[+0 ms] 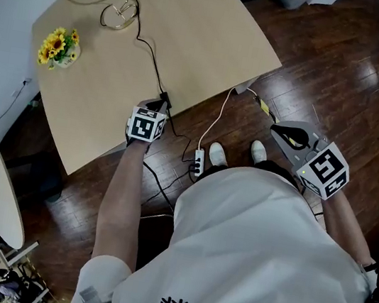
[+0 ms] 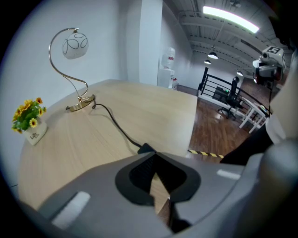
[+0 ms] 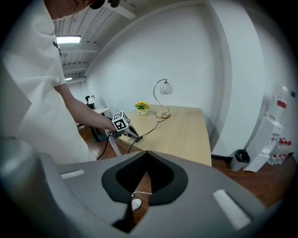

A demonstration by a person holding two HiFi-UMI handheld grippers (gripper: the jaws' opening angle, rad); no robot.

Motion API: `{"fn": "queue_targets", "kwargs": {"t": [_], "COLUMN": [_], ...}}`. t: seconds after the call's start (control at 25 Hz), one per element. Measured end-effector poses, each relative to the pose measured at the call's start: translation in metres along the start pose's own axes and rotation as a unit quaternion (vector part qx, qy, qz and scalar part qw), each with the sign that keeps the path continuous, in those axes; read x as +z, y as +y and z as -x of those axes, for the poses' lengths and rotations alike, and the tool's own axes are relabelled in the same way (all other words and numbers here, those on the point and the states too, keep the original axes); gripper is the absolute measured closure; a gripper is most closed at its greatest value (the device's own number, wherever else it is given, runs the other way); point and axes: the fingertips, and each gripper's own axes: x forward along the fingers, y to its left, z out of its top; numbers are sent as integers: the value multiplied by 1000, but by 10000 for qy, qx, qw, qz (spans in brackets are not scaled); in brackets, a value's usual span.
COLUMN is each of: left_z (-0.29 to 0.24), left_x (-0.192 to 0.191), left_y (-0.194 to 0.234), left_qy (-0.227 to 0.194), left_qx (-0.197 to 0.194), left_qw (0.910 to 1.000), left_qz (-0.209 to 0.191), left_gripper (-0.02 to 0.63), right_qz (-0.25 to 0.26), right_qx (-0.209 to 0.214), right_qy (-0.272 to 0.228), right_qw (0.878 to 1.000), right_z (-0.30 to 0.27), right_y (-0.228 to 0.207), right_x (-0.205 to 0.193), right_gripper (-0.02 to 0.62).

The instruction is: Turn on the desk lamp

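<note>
Black inline cord switch [image 2: 145,148] sits just ahead of left gripper [image 2: 156,157], jaws together, empty; right gripper [image 3: 146,153], likewise closed, well apart.

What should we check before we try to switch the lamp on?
1. Lamp stands upright on the table: ok.
2. Cord runs from the lamp to the switch: ok.
3. Left gripper points at the switch: ok, jaws together, tips right by it.
4. Tips touch the switch: cannot tell.
5. Right gripper is out of the way: ok, shut, empty, held over the floor.
6. Flowers sit clear of the cord: ok.
</note>
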Motion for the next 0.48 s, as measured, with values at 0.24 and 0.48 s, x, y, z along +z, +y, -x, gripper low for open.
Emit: {"fn": "queue_targets", "kwargs": {"t": [0.24,0.48], "left_z": [-5,-8], "left_x": [3,0], "left_y": [-3,-7], "left_qy": [137,280], "left_qx": [-2,5], "left_qw": [9997,9992], "left_qz": [-210,-281], "left_gripper": [586,585], "right_qz": [-30,29], "right_qx": [40,72], "right_qy": [9,-33], "right_qw": [10000,10000], "right_z": [-2,-3], "right_y": [-4,-8], "right_x": [3,0], "right_gripper": [592,592]}}
